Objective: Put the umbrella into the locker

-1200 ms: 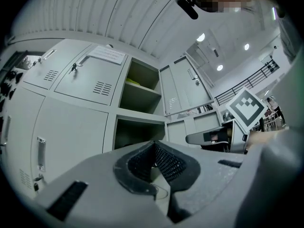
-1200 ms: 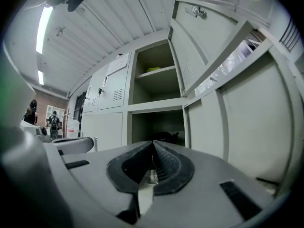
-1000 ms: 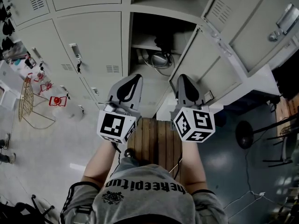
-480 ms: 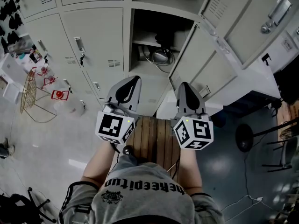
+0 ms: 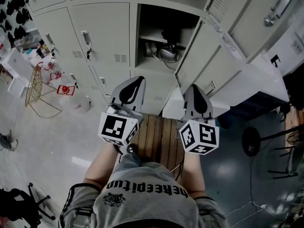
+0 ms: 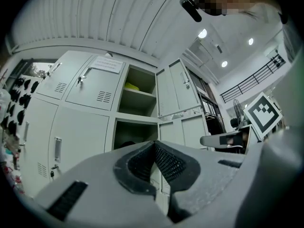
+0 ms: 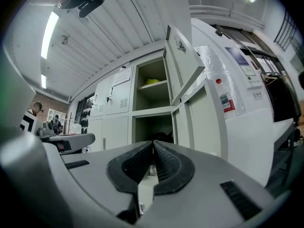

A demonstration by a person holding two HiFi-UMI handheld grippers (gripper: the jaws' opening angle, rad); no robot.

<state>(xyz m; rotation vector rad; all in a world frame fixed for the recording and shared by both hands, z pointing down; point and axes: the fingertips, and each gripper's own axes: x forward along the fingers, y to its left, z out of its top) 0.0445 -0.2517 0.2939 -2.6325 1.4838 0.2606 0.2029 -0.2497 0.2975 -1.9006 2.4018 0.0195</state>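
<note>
My left gripper (image 5: 137,79) and right gripper (image 5: 194,87) are held side by side, pointing at the grey lockers. Both are shut with nothing between the pads, as the left gripper (image 6: 154,146) and right gripper (image 7: 153,144) views show. Straight ahead is an open locker compartment (image 5: 164,37) with its door (image 5: 209,56) swung out to the right. Inside it lie a dark object (image 5: 168,34) and a coil of cable (image 5: 164,55). I cannot make out an umbrella for certain. In the right gripper view the same compartment (image 7: 154,126) is dark inside.
A wooden slatted bench (image 5: 159,139) stands below the grippers. The compartment above (image 7: 153,81) holds something yellow-green. A wire rack (image 5: 35,91) and small red items stand on the floor at left. A standing fan (image 5: 251,139) is at right. The lockers to the left are closed.
The lockers and the floor items have slid a little up and right in the head view. The right gripper sits slightly lower in the picture. Both grippers stay shut.
</note>
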